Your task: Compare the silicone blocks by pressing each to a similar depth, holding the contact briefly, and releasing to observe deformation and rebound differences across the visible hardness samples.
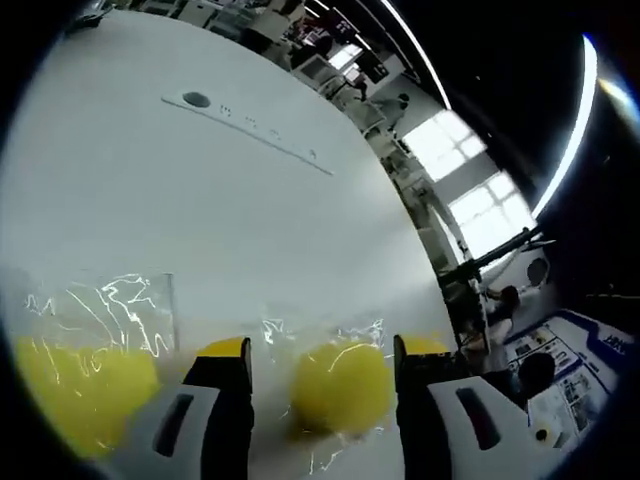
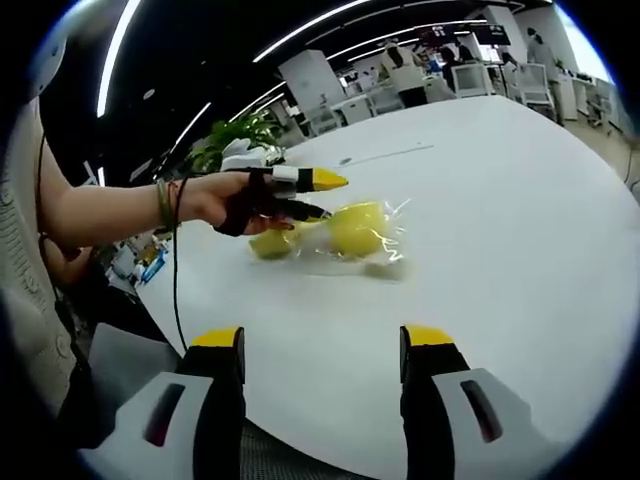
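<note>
Two yellow silicone blocks lie in clear plastic wrap on the white table point(image 2: 500, 230). In the left gripper view one block point(image 1: 340, 385) sits between my left gripper's point(image 1: 322, 352) open jaws, with a gap on each side. The other block point(image 1: 80, 385) lies off to the left. In the right gripper view a hand holds the left gripper point(image 2: 325, 198) over the blocks, its tips at the nearer block point(image 2: 358, 228), with the second block point(image 2: 272, 243) behind the hand. My right gripper point(image 2: 322, 338) hovers open and holds nothing, well short of the blocks.
A long flat strip with a round port point(image 1: 245, 125) is set in the table farther back. A person's forearm with a bracelet point(image 2: 163, 205) reaches in from the left. A plant point(image 2: 235, 135), office desks and bright windows point(image 1: 470, 190) lie beyond the table's edge.
</note>
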### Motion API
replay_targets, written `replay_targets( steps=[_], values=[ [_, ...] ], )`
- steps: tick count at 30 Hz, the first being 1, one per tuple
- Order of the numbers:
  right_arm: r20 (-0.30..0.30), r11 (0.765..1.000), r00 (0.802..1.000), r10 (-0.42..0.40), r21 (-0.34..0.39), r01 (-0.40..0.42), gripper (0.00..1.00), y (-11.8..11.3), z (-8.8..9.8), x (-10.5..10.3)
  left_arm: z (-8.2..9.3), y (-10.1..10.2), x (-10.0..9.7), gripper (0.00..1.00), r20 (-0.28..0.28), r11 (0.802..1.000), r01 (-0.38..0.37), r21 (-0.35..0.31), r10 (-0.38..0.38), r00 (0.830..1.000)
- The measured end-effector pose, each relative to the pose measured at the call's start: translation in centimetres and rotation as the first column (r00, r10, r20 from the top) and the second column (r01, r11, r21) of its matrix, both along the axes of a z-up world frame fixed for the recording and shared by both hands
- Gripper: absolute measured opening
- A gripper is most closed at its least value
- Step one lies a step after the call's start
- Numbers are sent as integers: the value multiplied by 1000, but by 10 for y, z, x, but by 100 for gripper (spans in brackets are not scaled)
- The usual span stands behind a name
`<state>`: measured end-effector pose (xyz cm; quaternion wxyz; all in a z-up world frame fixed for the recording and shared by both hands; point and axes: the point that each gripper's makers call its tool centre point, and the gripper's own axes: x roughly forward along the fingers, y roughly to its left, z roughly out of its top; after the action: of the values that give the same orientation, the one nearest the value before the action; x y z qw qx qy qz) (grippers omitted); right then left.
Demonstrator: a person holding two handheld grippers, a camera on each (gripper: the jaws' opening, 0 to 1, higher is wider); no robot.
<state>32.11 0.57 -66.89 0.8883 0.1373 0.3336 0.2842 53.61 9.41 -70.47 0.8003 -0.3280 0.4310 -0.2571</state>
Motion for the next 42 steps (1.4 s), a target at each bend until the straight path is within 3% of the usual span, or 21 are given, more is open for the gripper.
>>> replay_targets(
  steps=[4, 7, 12, 17, 26, 31, 38, 40, 41, 42],
  values=[
    [-10, 1000, 1000, 1, -4, -1, 57, -1, -3, -2, -7, 2, 6, 51, -34, 999, -39, -27, 38, 999],
    [-13, 1000, 1000, -3, -1, 3, 57, -2, -3, -2, -9, -1, 7, 43, -96, 992, -92, -90, 83, 992],
    [-2, 1000, 1000, -9, -9, 9, 54, -5, -4, 0, -17, 2, 7, 27, -106, 994, -90, -63, 83, 991],
    [4, 1000, 1000, -24, 4, 24, 57, -8, -4, 2, -26, 9, 3, 4, -115, 997, -78, -25, 75, 991],
    [-2, 1000, 1000, -28, 7, 28, 56, -9, -5, -2, -25, 5, 5, 0, -105, 996, -72, -52, 66, 992],
    [-2, 1000, 1000, -31, 4, 31, 56, -10, -6, -3, -21, 5, 2, 0, -129, 992, -97, -83, 86, 988],
    [5, 1000, 1000, -21, 1, 21, 55, -8, -5, -3, -1, -2, -1, 0, -74, 992, -65, -105, 58, 996],
    [11, 1000, 1000, -20, 3, 20, 55, -7, -3, -3, 6, -5, -3, 0, -20, 997, -7, -79, 5, 1000],
    [12, 1000, 1000, -20, 6, 20, 55, -7, -2, -3, 12, -9, -3, 0, 42, 998, 35, -53, -33, 999],
    [15, 1000, 1000, -20, 7, 20, 55, -7, -1, -3, 15, -11, -4, 0, 57, 998, 55, -40, -53, 997]
  ],
)
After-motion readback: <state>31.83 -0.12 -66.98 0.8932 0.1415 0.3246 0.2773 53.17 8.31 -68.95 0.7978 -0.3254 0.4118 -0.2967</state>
